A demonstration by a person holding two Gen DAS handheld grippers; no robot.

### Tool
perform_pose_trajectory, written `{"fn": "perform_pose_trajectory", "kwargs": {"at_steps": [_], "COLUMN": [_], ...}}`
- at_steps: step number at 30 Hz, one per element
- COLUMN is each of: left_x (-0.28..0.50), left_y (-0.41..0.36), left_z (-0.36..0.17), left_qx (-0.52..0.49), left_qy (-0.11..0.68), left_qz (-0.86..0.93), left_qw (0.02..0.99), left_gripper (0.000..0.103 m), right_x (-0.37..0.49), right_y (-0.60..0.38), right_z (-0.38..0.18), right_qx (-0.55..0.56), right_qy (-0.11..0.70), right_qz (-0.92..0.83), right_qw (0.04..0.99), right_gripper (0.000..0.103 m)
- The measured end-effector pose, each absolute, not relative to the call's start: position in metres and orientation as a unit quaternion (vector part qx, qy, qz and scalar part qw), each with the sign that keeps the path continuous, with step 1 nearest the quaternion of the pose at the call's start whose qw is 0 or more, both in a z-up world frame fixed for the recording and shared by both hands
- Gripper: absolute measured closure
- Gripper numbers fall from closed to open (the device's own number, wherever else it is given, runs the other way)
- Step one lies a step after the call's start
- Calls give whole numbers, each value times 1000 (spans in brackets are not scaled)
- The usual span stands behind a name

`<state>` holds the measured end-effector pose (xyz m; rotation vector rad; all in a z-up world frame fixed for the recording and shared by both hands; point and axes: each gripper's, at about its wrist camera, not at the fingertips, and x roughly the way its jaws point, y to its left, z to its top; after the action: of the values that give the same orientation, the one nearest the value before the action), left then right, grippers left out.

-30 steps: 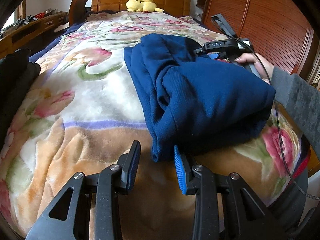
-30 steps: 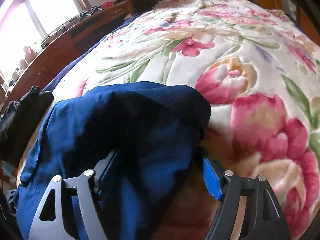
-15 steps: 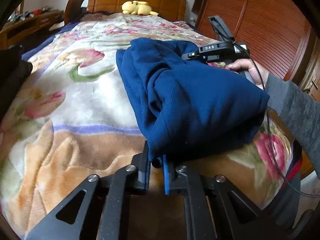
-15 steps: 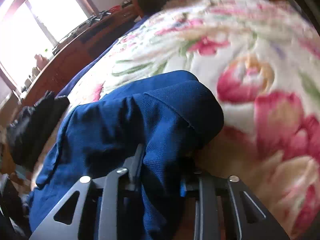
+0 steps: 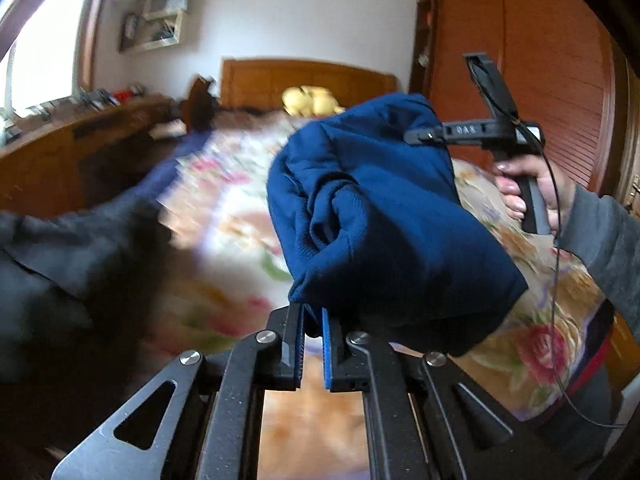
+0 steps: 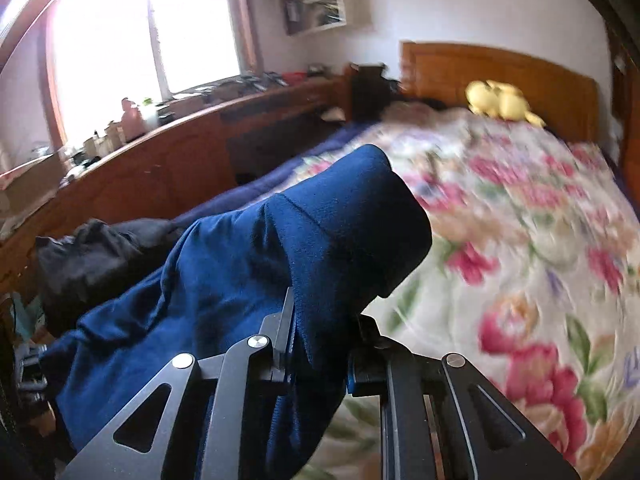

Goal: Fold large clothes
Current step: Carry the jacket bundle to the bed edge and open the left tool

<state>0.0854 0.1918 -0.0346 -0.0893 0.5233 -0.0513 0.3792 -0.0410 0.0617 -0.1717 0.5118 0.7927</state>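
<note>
A folded dark blue sweater [image 5: 384,216] hangs in the air above the floral bedspread [image 5: 236,208], held by both grippers. My left gripper [image 5: 311,344] is shut on its near lower edge. My right gripper [image 6: 316,344] is shut on a thick fold of the same sweater [image 6: 280,264]; in the left wrist view it shows at the sweater's far right side [image 5: 420,136], with the hand on its handle. The fingertips of the right gripper are buried in the cloth.
A black garment [image 5: 60,264] lies at the bed's left edge, also in the right wrist view [image 6: 92,256]. A yellow plush toy [image 6: 500,104] sits by the wooden headboard [image 6: 500,76]. A wooden sideboard [image 6: 168,152] runs along the left; a wardrobe [image 5: 540,80] stands right.
Both grippers closed on the blue sweater and lifted it off the bedspread; both views have tilted upward and are blurred by motion.
</note>
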Motion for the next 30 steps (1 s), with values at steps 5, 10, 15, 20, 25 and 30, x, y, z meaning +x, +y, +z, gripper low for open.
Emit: {"fn": "perform_pose_trajectory", "kwargs": {"at_steps": [5,10,15,20,25,30], "left_x": [49,10,-18,-23,-27,-36], "left_y": [267,356,449,480,482,475], "left_z": [12,35,21,-31,-41,-27], "left_qx": [-16,-6,-21,-42,-64,-72], "left_qy": [230,232,263,318,307,295], "left_qz": [47,144,239,267,267,282], "left_qw": [972,962,934,909,911,910], "left_gripper": [96,95,96,95,94,83], "right_x": [348,322,312,322,340,325], "right_y": [40,144,249,313,315,295], "right_z": [106,126,105,41,13,25], "right_qx": [-115,-137,-155,-185,-202,-203], "right_qy": [210,191,206,266,290,271], "right_qz": [419,465,498,476,449,457], "right_qw": [876,853,828,818,820,822], "right_gripper": [86,86,85,82,64,41]}}
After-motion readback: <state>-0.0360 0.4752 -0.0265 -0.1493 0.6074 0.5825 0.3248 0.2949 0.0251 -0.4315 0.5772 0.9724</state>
